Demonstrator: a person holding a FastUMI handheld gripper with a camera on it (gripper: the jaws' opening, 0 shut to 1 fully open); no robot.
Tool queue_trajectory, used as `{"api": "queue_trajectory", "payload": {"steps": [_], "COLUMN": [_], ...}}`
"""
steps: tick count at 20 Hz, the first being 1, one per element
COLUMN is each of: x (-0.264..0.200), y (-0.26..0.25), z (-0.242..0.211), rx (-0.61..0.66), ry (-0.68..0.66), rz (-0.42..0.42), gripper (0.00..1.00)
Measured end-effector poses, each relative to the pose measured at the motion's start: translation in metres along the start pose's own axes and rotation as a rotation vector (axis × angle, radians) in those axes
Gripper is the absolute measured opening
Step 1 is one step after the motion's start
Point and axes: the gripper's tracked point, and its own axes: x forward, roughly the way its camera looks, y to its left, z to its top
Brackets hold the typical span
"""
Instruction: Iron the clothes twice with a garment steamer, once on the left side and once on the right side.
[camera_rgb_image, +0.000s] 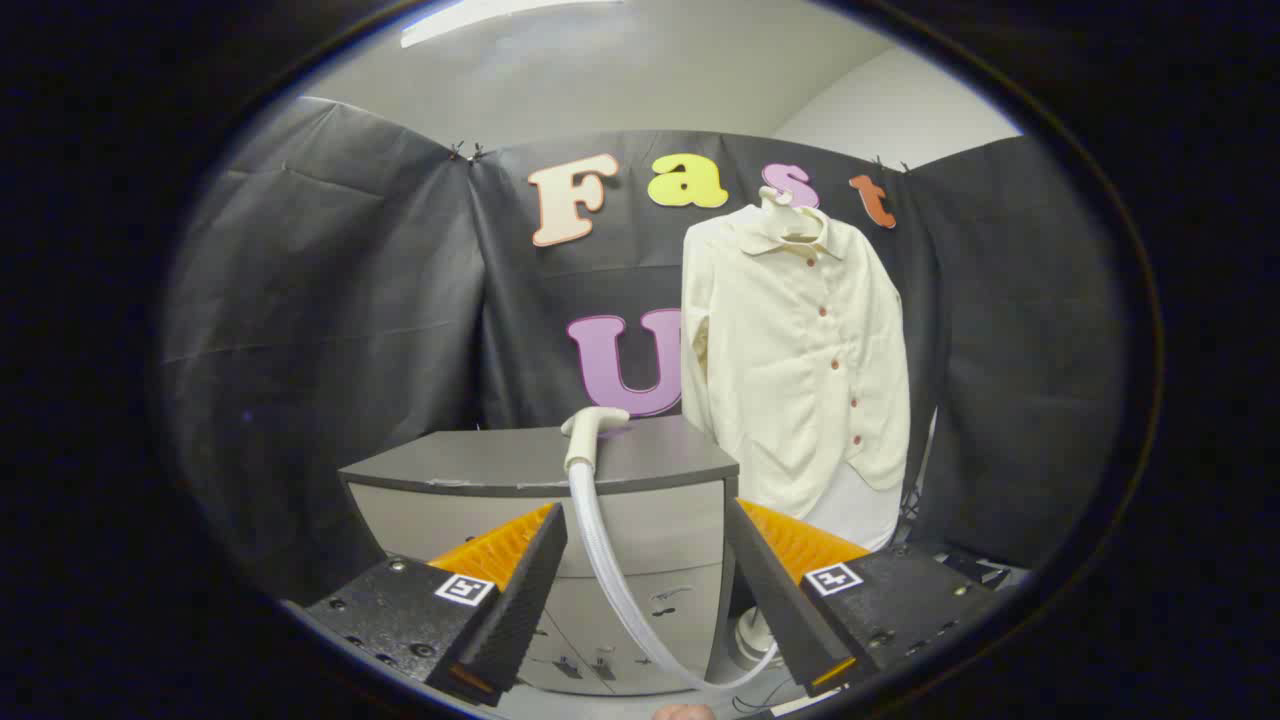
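Observation:
A cream button-up shirt (805, 355) hangs on a hanger against the booth's back wall, beyond and to the right of my fingers. The white steamer head (590, 432) lies on top of a grey cabinet (480, 465), straight ahead of me. Its pale ribbed hose (610, 570) curls down the cabinet's front between my fingers toward the floor. My gripper (645, 575) is open, well short of the steamer head, with nothing held between the fingers.
The cabinet has drawers on its front. The steamer's white base (752, 635) stands on the floor beside the cabinet, partly hidden by my right finger. Black cloth walls close the booth on the left, back and right.

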Motion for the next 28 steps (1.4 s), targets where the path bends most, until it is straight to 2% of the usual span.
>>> {"api": "queue_trajectory", "payload": {"steps": [11, 16, 19, 28], "x": [0.031, 0.050, 0.062, 0.134], "y": [-0.006, 0.006, 0.016, 0.043], "z": [0.002, -0.008, -0.002, 0.015], "rx": [0.009, 0.008, -0.001, -0.023], "ry": [0.015, 0.068, 0.055, 0.054], "rz": [0.000, 0.028, 0.055, 0.123], "gripper": [0.97, 0.97, 0.97, 0.97]}}
